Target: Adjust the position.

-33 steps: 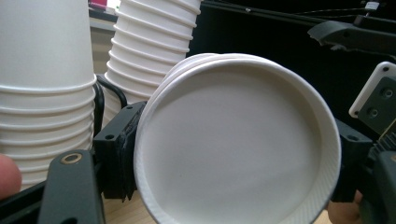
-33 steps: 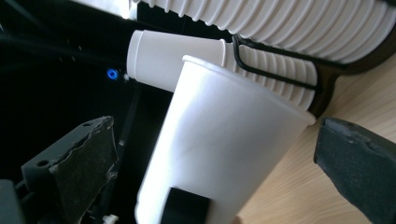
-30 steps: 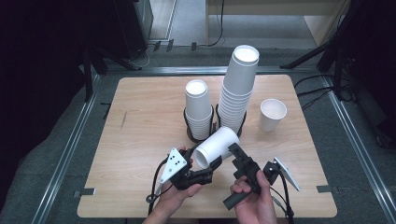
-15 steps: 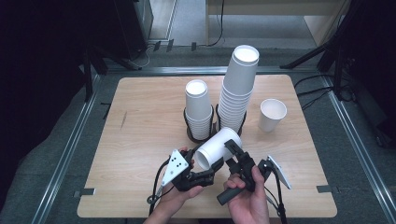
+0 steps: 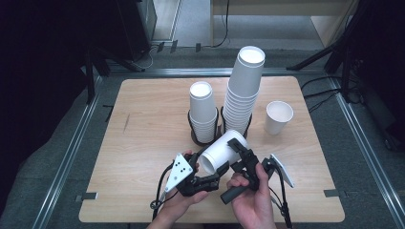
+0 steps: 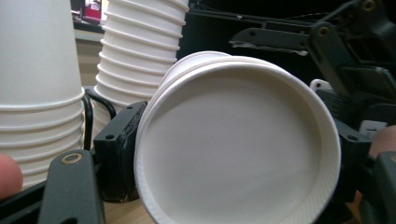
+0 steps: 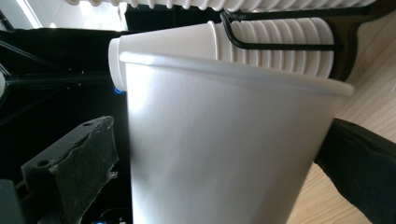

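1. High view: near the lower middle of the frame, a pair of nested paper cups (image 5: 220, 153) lies on its side between the two tools. The left gripper (image 5: 210, 177) is clamped on the rim end, and the right gripper (image 5: 240, 151) reaches along the side toward the base end. Behind them stand a short stack (image 5: 203, 112) and a tall stack (image 5: 243, 90) in wire holders, with a single cup (image 5: 278, 116) at the right on the table (image 5: 143, 143). To separate the cups well, I judge the left should hold firm while the right pulls straight along the cups' axis, without crushing the wall

2. Left gripper view: the mouth of the cups (image 6: 236, 144) faces the camera at frame centre. A second rim peeks out behind it, and a jaw presses on its left edge

3. Right gripper view: the cup wall (image 7: 219, 154) stands between the jaws, which sit at either side; whether they pinch it I cannot tell

4. Against the earlier high view, the cups and the right gripper have shifted slightly; the left has stayed put
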